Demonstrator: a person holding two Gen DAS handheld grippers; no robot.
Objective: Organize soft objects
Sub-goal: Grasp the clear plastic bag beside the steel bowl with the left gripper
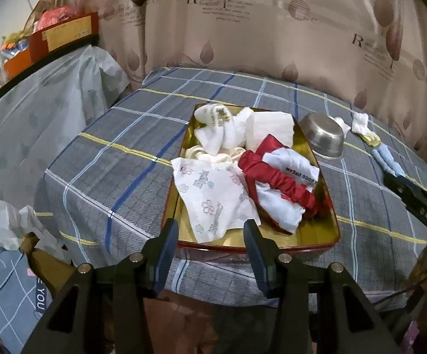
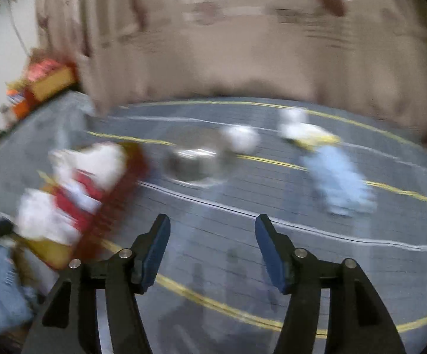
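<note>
A white cloth [image 1: 291, 166] in the tin [image 1: 316, 233] reads "GOOD DREAM", seen upside down. Blue fabric [image 1: 40, 298] at lower left shows "YOU". The curtain [image 1: 272, 29] carries a large "R"; its smaller print is illegible.

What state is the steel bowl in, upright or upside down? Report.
Upside down: the bowl shows its flat base on top, rim down on the cloth.

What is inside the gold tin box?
Inside the tin box: white socks, a folded white cloth, a cream scrunchie, a red scrunchie and a flower-print cloth. They cover most of the bottom, so anything underneath is hidden.
</note>
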